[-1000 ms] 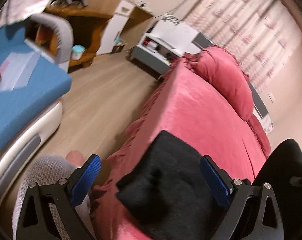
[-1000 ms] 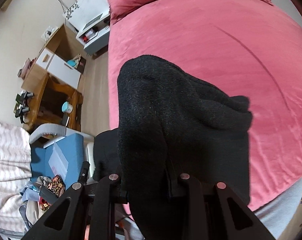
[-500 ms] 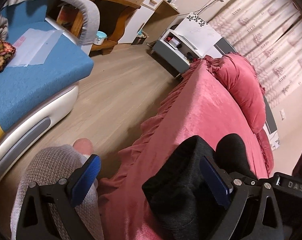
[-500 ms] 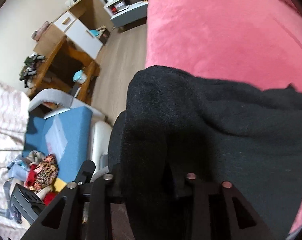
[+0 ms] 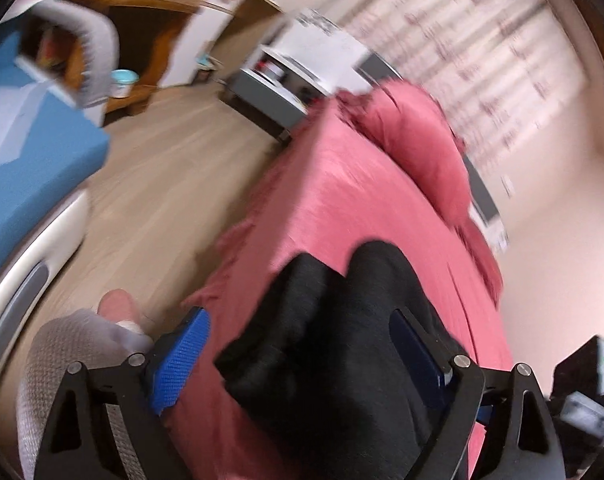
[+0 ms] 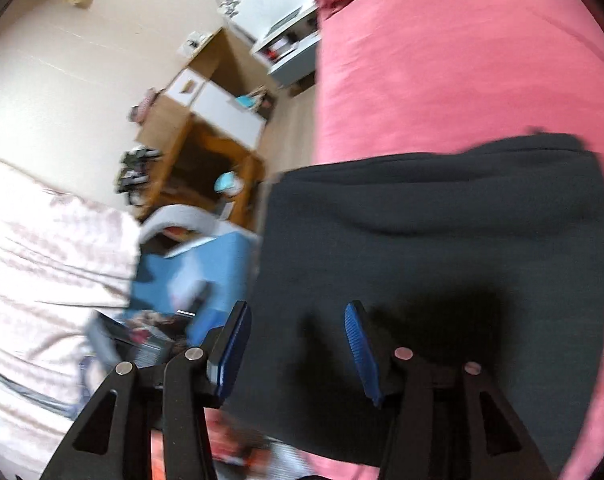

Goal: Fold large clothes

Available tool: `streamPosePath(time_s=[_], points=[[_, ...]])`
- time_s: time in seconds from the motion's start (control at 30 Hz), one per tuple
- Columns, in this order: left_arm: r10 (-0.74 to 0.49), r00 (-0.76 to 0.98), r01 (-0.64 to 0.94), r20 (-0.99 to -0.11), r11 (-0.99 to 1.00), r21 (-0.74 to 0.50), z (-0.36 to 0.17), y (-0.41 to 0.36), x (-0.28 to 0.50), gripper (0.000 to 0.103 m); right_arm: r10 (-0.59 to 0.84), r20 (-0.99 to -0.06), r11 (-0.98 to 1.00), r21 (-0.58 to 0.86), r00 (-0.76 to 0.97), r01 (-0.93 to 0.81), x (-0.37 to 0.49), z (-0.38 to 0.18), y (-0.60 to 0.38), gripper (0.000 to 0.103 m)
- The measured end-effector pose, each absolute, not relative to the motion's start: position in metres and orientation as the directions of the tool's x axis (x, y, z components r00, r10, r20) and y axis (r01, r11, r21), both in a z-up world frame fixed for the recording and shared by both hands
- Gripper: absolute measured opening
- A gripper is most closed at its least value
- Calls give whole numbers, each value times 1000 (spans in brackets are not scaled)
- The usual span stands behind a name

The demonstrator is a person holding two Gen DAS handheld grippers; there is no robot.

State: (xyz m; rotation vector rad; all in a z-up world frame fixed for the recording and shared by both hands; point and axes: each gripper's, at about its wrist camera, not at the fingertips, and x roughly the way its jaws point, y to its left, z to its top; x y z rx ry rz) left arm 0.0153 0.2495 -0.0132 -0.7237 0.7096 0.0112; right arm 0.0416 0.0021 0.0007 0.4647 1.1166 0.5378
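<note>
A black knitted garment (image 6: 442,240) lies folded and flat on the pink bed (image 6: 442,80), near its front corner. My right gripper (image 6: 297,344) hovers over the garment's near edge. Its jaws are opening and the blue pads (image 6: 233,344) stand apart without pressing the cloth. In the left wrist view the same garment (image 5: 342,288) bulges up at the bed's (image 5: 342,184) corner. My left gripper (image 5: 297,356) straddles it with jaws wide and closing. The left pad (image 5: 181,360) is off the cloth over the bedspread; the right pad is partly hidden by it.
A pink pillow (image 5: 414,136) lies at the bed's head beside a white and grey nightstand (image 5: 297,76). Across the wooden floor stand a blue sofa (image 5: 29,168) with loose clothes (image 6: 141,336) and a wooden desk (image 5: 149,28). A person's grey-trousered leg (image 5: 69,352) is at the lower left.
The right gripper came down and let go of the black garment, which hung from it before and now lies flat on the bed. The left view swung about; the cloth now sits between its jaws.
</note>
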Motion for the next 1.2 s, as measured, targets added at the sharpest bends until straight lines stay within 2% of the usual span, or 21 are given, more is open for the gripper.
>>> streamPosePath(time_s=[0.1,0.17,0.23,0.37,0.47,0.57,0.63,0.7,0.73,0.77,0.8,0.87,0.97,1.1,1.2], points=[[-299,684,-183,-665,812,-554,-12,231,31,91,540,-751,833,543,380,-109,24,-12,-41,51],[-283,634,-170,-719,857,-487,-13,221,41,90,506,-752,844,533,421,-63,11,-18,-74,51],[-256,580,-165,-774,893,-419,-15,212,50,85,469,-752,853,522,464,-17,0,-20,-101,51],[-203,565,-105,-800,944,-313,-3,195,51,68,409,-757,853,516,509,82,-13,-33,-147,51],[-157,561,-54,-813,973,-226,4,182,50,69,442,-748,820,561,495,115,-9,-53,-156,51],[-167,535,-68,-828,969,-239,-4,184,54,76,523,-703,765,637,481,99,-3,-71,-163,53],[-172,520,-84,-837,964,-251,-8,187,56,75,554,-683,735,670,476,104,-1,-80,-166,57],[-172,522,-55,-835,970,-235,-7,182,57,59,595,-650,694,712,472,105,3,-89,-165,60],[-158,532,-26,-832,979,-203,-3,176,56,39,617,-635,671,733,465,112,4,-93,-164,60],[-140,549,3,-824,986,-165,3,170,56,32,649,-605,633,766,463,114,2,-97,-167,59],[-151,561,29,-814,986,-162,8,167,56,28,663,-588,615,781,462,111,4,-98,-165,56],[-185,584,38,-791,979,-200,20,169,58,20,649,-597,646,760,472,72,6,-87,-159,24],[-248,613,46,-750,959,-280,39,179,62,18,611,-597,719,694,519,-49,2,-50,-147,18],[-202,618,40,-760,973,-226,36,186,69,18,529,-641,832,521,556,-191,0,-11,-111,18],[-162,563,25,-811,984,-179,0,193,70,19,498,-686,851,505,530,-146,5,-30,-109,21]])
